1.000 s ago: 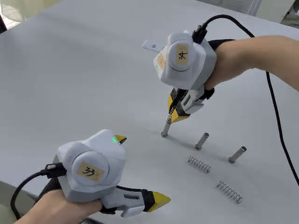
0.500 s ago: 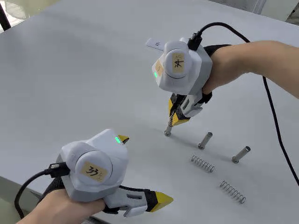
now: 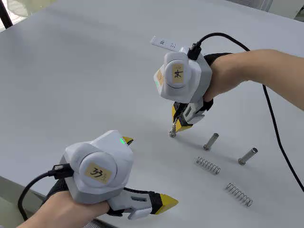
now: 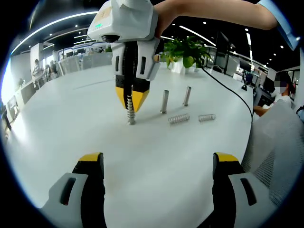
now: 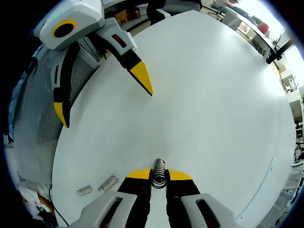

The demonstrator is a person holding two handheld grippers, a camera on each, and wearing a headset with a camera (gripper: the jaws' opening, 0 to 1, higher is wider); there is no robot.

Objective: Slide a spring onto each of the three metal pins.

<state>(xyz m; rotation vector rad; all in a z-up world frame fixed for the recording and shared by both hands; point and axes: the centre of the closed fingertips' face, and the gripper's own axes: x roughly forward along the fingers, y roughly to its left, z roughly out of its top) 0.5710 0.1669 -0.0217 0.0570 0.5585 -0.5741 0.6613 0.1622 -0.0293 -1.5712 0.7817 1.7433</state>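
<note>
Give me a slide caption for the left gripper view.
Right gripper holds a spring on the first pin, beside two bare pins and two loose springs.

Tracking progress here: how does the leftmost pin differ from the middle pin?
The leftmost pin wears a spring; the middle pin is bare. The right gripper is shut on the spring around the leftmost pin; the middle pin stands untouched. Both stand upright on the table.

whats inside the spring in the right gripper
A metal pin: its foot shows below the spring in the right gripper. Coils and jaws cover its shaft.
</note>
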